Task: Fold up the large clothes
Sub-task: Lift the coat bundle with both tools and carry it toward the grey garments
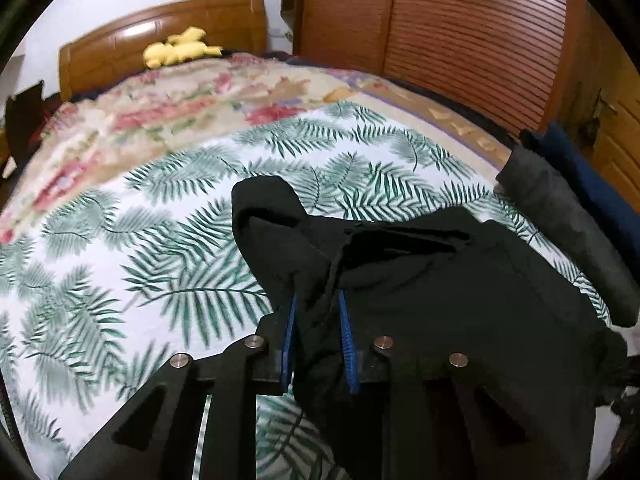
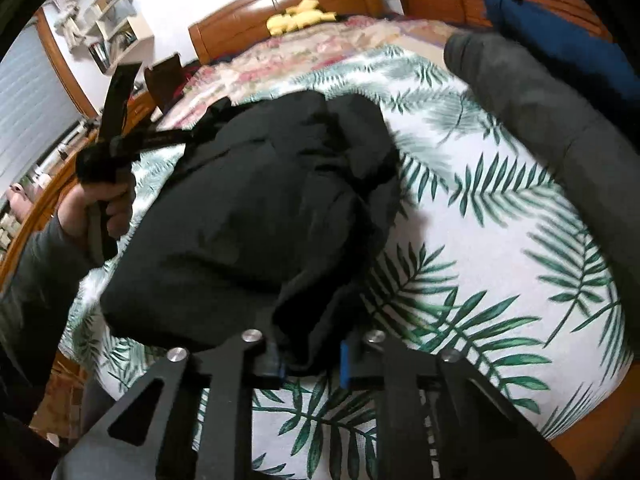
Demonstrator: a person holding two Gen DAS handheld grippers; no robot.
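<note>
A large black garment (image 1: 420,280) lies bunched on a bed covered with a white sheet printed with green palm leaves (image 1: 160,240). My left gripper (image 1: 318,320) is shut on a fold of the black cloth, which fills the gap between its blue pads (image 1: 347,336). In the right wrist view the same garment (image 2: 260,216) spreads across the sheet (image 2: 500,240), and my right gripper (image 2: 312,356) is shut on its near edge. The left gripper (image 2: 188,136) shows at the garment's far left corner, held by a hand (image 2: 104,208).
A grey folded cloth (image 1: 568,240) and a dark blue one (image 1: 592,184) lie at the bed's right side. A floral blanket (image 1: 180,120) and a yellow plush toy (image 1: 180,50) sit near the wooden headboard (image 1: 168,28). A wooden wardrobe (image 1: 460,40) stands behind.
</note>
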